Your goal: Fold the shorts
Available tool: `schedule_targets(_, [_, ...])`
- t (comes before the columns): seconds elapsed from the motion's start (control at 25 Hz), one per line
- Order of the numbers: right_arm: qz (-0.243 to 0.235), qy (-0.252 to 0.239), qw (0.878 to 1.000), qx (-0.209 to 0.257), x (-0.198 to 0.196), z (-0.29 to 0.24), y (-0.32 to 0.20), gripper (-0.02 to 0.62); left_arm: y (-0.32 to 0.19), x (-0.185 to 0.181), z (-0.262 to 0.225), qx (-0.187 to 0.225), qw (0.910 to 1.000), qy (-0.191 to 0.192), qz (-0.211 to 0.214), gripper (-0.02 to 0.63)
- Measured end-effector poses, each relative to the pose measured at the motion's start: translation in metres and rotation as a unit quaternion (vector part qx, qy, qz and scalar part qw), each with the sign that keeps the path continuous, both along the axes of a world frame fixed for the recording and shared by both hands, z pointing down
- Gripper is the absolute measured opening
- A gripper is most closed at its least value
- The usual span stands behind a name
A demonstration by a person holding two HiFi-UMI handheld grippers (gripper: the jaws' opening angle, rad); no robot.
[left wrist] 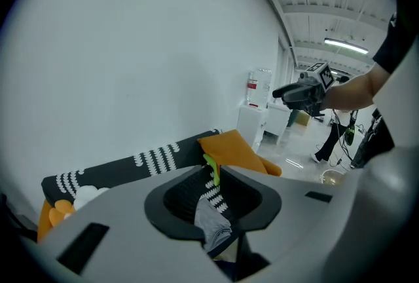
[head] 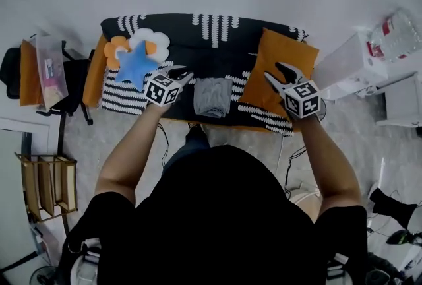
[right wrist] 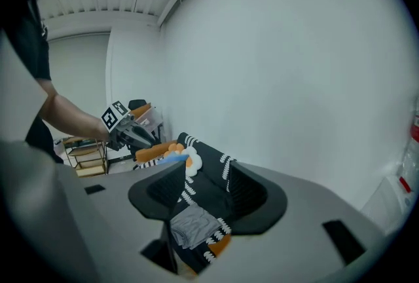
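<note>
Seeing small folded grey fabric shorts [head: 212,97] down on black-and-white patterned sofa [head: 198,46], between both raised grippers, long side pointing away from person. Holding nothing: left gripper [head: 181,72], slightly nearer, jaws partly apart; right gripper [head: 275,72], jaws wide apart.

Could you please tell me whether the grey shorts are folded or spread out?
Folded. The grey shorts lie as a compact, layered rectangle on the black patterned sofa, with stacked edges visible in the right gripper view.
</note>
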State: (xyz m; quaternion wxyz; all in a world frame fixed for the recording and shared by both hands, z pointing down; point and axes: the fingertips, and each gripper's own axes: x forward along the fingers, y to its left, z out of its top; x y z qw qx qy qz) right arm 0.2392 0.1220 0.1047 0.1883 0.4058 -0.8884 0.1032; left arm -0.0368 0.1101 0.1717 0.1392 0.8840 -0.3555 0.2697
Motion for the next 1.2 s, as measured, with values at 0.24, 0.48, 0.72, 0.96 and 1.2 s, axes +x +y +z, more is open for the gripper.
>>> schedule_targets(0.24, [0.017, -0.013, 1.000, -0.011, 0.014, -0.010, 0.027, 0.213, 0.022, 0.001, -0.019, 0.001, 0.9997, 0.020, -0.013, 0.100])
schedule_targets(0.48, [0.051, -0.038, 0.997, -0.034, 0.037, -0.001, 0.045, 0.210, 0.027, -0.001, -0.030, 0.007, 0.9993, 0.028, -0.022, 0.098])
schedule_targets(0.72, [0.087, -0.053, 0.993, -0.053, 0.053, 0.016, 0.049, 0.209, 0.028, 0.007, -0.024, 0.004, 0.9992, 0.035, -0.019, 0.095])
schedule_targets(0.96, [0.098, -0.066, 0.992, -0.046, 0.050, 0.011, 0.046, 0.207, 0.021, 0.010, -0.024, 0.001, 0.9992, 0.037, -0.012, 0.095])
schedule_targets(1.2, [0.104, -0.072, 0.991, -0.049, 0.044, 0.008, 0.043, 0.207, 0.017, 0.019, -0.026, -0.006, 0.9993, 0.036, 0.009, 0.100])
